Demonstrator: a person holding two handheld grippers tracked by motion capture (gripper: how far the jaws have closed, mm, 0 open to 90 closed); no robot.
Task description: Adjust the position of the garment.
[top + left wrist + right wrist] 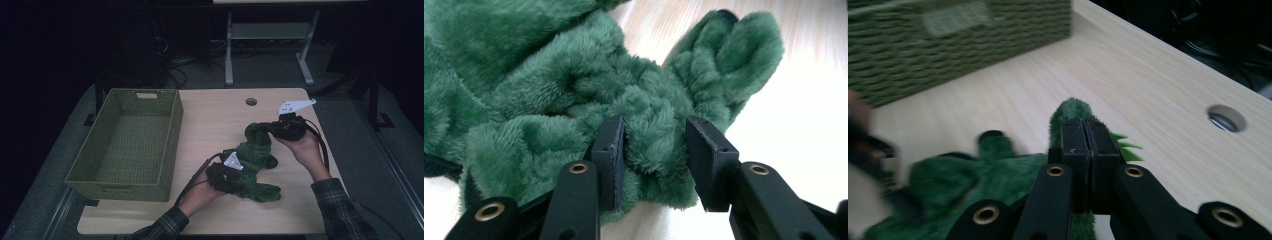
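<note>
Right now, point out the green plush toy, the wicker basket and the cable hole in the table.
green plush toy (574, 85), left gripper view, on its furry body.
wicker basket (172, 135), high view, on its right wall.
cable hole (1226, 118), right gripper view, on its round opening.

Plaid sleeves, probably dark green, 2 black grippers, brass-ringed screw holes, pale triangular plates, black cables.

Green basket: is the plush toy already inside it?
No, the green plush toy lies on the table beside the basket.
</note>
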